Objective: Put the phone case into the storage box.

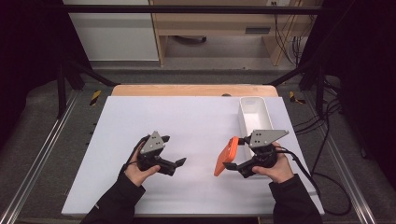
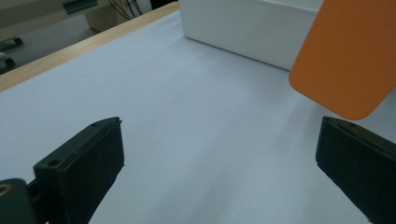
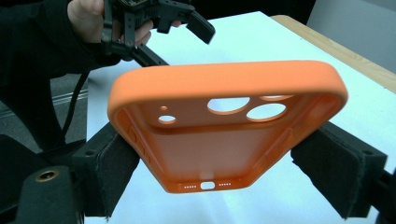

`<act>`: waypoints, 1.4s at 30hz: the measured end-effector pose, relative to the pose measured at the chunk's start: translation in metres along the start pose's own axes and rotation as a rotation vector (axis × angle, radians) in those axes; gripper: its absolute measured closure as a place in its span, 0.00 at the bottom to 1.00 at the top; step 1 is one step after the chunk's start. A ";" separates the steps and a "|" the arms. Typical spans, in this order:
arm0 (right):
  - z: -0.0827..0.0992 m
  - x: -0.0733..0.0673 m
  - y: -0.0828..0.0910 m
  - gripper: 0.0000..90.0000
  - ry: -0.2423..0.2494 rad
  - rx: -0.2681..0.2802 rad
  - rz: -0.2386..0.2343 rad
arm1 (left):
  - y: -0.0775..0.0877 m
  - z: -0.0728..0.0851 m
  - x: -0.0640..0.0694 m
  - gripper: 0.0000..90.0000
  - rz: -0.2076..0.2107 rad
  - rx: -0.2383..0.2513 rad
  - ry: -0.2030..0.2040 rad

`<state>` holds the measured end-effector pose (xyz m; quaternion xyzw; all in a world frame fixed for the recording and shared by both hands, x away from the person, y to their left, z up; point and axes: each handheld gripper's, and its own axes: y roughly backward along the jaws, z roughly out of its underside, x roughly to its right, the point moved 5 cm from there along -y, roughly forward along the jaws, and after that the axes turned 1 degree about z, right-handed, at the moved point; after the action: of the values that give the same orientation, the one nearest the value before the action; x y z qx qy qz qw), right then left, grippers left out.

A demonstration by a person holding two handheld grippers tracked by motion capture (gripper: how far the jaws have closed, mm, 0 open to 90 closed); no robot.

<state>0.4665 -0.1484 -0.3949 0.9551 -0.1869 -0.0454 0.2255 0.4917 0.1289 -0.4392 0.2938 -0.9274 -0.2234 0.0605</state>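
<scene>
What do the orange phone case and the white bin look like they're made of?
Orange phone case: likely soft silicone or rubbery plastic, matte; rounded thick rim, no glare, finely textured inner face. Right gripper is shut on its sides.
White bin: probably rigid moulded plastic, smooth and slightly satin; thin even walls, rounded corners. Neither material is certain from looks alone.
</scene>
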 end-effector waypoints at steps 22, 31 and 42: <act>-0.008 0.007 0.014 0.18 -0.044 0.011 0.062 | 0.062 0.045 -0.051 0.00 -0.182 0.065 0.070; -0.015 0.009 0.021 0.18 -0.046 0.008 0.092 | 0.078 0.068 -0.059 0.00 -0.223 0.076 0.104; -0.022 0.013 0.023 0.18 -0.064 0.008 0.121 | 0.076 0.086 -0.058 0.00 -0.251 0.050 0.102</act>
<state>0.4741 -0.1631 -0.3646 0.9410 -0.2516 -0.0614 0.2179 0.4791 0.2504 -0.4803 0.4199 -0.8844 -0.1906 0.0717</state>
